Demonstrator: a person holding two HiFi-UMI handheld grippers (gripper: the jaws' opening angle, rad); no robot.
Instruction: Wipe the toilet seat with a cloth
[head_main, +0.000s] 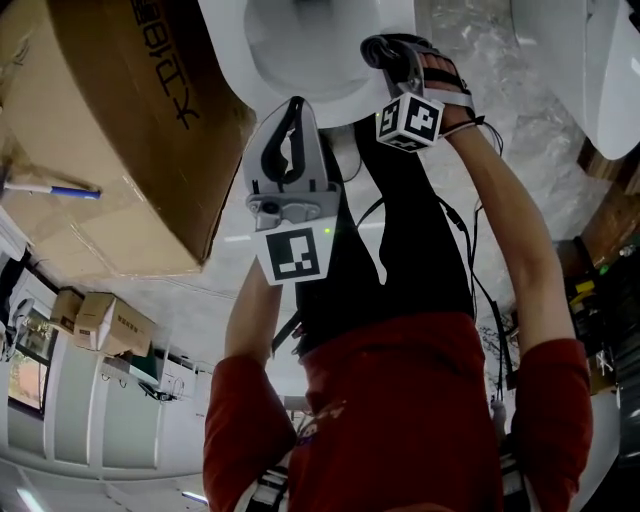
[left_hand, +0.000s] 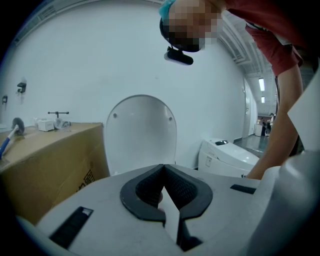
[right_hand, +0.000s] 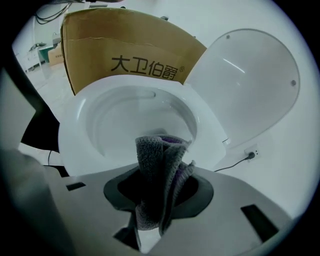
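Note:
The white toilet seat (right_hand: 206, 131) rings the open bowl, and its lid (right_hand: 250, 82) stands raised behind it. My right gripper (right_hand: 163, 167) is shut on a folded grey cloth (right_hand: 150, 155) with a purple inner side. The cloth hangs just in front of the seat's near rim. In the head view the right gripper (head_main: 388, 50) sits at the edge of the bowl (head_main: 300, 60). My left gripper (head_main: 293, 112) hovers lower, in front of the bowl. Its jaws (left_hand: 162, 167) are shut and empty, and they point at the raised lid (left_hand: 141, 132).
A large cardboard box (head_main: 110, 130) stands tight against the toilet's left side, with a pen (head_main: 55, 189) on top. A second toilet (left_hand: 227, 156) stands to the right. A wall socket with a cable (right_hand: 249, 155) sits beside the lid. The person's legs stand in front of the bowl.

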